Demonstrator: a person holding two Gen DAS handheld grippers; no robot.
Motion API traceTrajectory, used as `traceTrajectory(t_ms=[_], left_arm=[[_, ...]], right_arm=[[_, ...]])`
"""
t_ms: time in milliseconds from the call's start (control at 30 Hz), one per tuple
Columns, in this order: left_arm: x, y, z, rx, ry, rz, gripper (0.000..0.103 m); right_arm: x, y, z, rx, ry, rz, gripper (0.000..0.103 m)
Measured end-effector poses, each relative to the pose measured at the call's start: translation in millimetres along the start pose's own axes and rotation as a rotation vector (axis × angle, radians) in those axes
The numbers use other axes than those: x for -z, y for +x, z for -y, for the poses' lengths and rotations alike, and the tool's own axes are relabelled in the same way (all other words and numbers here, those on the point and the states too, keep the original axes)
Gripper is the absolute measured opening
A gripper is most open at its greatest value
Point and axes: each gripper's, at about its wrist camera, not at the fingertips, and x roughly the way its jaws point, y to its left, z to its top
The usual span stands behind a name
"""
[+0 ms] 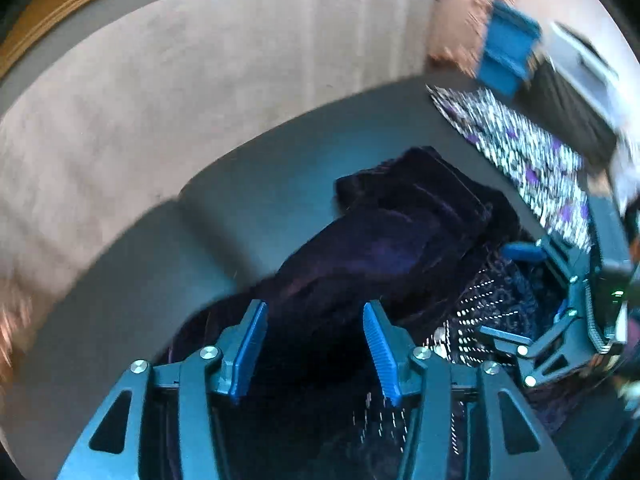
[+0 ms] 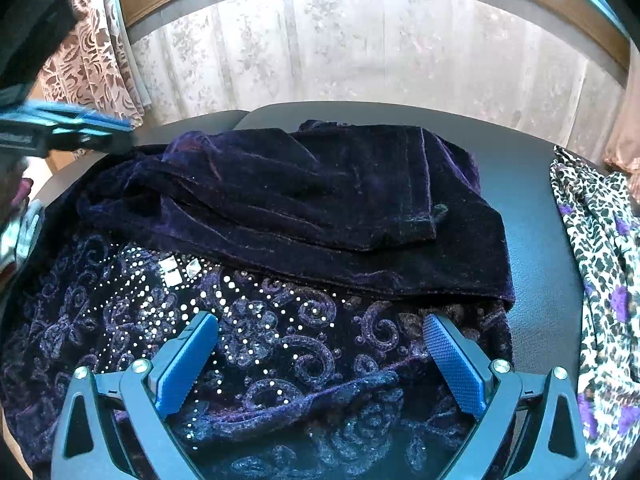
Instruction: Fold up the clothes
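A dark purple velvet garment (image 2: 320,200) lies on the dark table (image 2: 536,240), a plain flap folded over its embroidered, studded part (image 2: 280,340). My right gripper (image 2: 320,328) hangs open just above the embroidered part, holding nothing. My left gripper (image 1: 314,316) is open over the plain velvet (image 1: 400,232) at the garment's left end; the view is blurred. The right gripper also shows in the left wrist view (image 1: 508,292), open over the studded cloth. The left gripper shows at the far left of the right wrist view (image 2: 72,124).
A leopard-print cloth with purple spots (image 2: 600,280) lies on the table's right side; it also shows in the left wrist view (image 1: 520,152). A pale patterned wall (image 2: 360,48) and lace curtains (image 2: 92,52) stand behind the table.
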Motion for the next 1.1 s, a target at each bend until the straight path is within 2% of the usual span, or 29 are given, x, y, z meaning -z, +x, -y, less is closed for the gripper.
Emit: traceTrajectory(t_ms=[100, 167, 233, 300, 333, 367, 400, 500, 600, 700, 767, 833, 967, 1100], left_arm=[[-13.4, 14.3, 24.8, -0.012, 0.133, -0.06, 0.054], [-19.3, 35.7, 32.8, -0.017, 0.206, -0.141, 0.055], [-19.2, 52.1, 33.5, -0.041, 0.207, -0.187, 0.055], [-15.4, 62.1, 28.5, -0.034, 0.159, -0.192, 0.053], [-13.6, 62.2, 25.1, -0.024, 0.123, -0.177, 0.046], [-10.9, 57.4, 20.7, -0.008, 0.076, -0.146, 0.03], [-6.4, 50.2, 16.3, -0.001, 0.03, -0.111, 0.022], [12.0, 17.0, -5.9, 0.021, -0.157, 0.027, 0.008], [40.8, -30.9, -40.6, 0.075, -0.41, 0.204, 0.007], [81.6, -76.9, -65.9, 0.094, -0.609, 0.344, 0.007], [112.0, -102.8, -74.7, 0.006, -0.716, 0.402, 0.004], [142.5, -117.3, -91.0, -0.002, -0.85, 0.445, 0.004], [202.2, -150.5, -119.5, -0.102, -1.021, 0.464, 0.005], [231.1, -169.0, -117.1, -0.377, -1.139, 0.414, 0.006]], right_arm=[[-5.5, 6.6, -9.3, -0.005, 0.004, 0.003, 0.103], [-5.0, 6.0, -8.2, -0.008, 0.006, 0.005, 0.103], [-4.6, 5.5, -7.2, -0.011, 0.009, 0.007, 0.103], [-4.1, 5.0, -6.2, -0.014, 0.011, 0.009, 0.103], [-3.9, 4.8, -5.8, -0.016, 0.013, 0.01, 0.103], [-3.7, 4.7, -5.5, -0.019, 0.015, 0.011, 0.103], [-3.5, 5.0, -5.3, -0.021, 0.016, 0.012, 0.103], [-3.2, 6.3, -5.1, -0.024, 0.017, 0.015, 0.103], [-3.3, 7.5, -5.8, -0.023, 0.015, 0.014, 0.103], [-3.5, 8.4, -7.6, -0.019, 0.01, 0.013, 0.103], [-3.1, 9.7, -8.8, -0.018, 0.003, 0.01, 0.103], [-4.3, 10.6, -9.6, -0.017, 0.002, 0.008, 0.103], [-6.2, 13.6, -12.7, -0.005, -0.007, 0.002, 0.103], [-6.0, 15.5, -16.0, 0.006, -0.008, -0.002, 0.103]])
